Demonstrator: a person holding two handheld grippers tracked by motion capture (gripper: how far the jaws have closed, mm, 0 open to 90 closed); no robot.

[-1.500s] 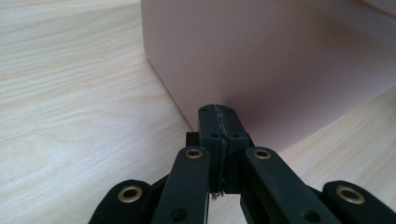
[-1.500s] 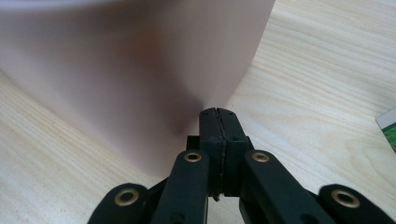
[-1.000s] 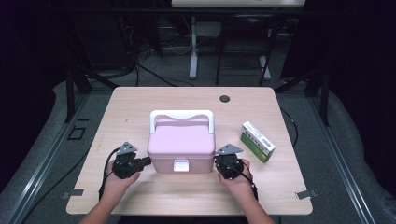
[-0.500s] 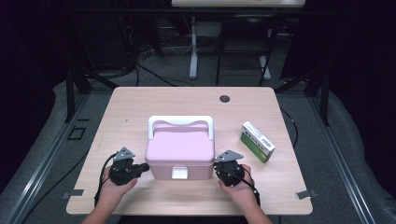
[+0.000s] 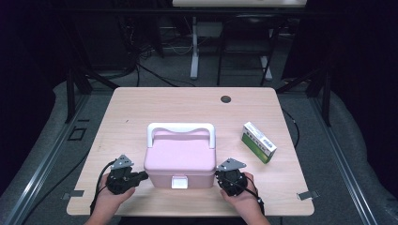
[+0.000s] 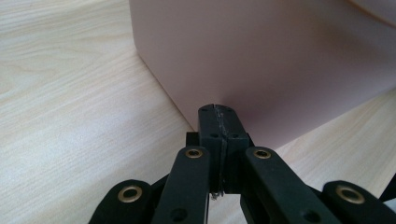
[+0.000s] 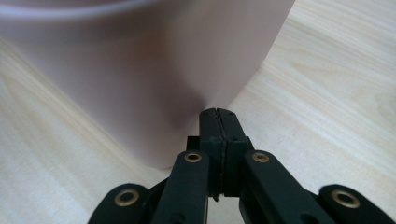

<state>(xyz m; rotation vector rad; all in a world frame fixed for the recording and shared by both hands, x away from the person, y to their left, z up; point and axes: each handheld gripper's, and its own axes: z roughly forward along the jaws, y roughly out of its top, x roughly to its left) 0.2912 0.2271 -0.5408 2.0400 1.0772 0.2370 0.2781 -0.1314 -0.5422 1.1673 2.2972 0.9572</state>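
A: In the high view, where do the grippers sit?
B: The pink box (image 5: 180, 159) stands near the front middle of the tabletop (image 5: 141, 108), its white handle (image 5: 181, 129) on the far side. The left gripper (image 5: 139, 177) points at its left near corner, the right gripper (image 5: 224, 174) at its right near corner. The jaws are too small there to judge.

A: And the left gripper view?
B: The left gripper (image 6: 218, 113) has its jaws pressed together, holding nothing, tips at the pink box (image 6: 261, 60) wall close to its bottom edge; contact looks likely but I cannot be sure. The box top is cut off.

A: The right gripper view?
B: Same: the right gripper (image 7: 218, 114) with jaws closed and empty, tips against the rounded corner of the pink box (image 7: 140, 70), which is blurred.

A: Anything else around?
B: A green-and-white carton (image 5: 259, 142) lies right of the box, well apart, and a dark round grommet (image 5: 226, 99) sits near the far edge.
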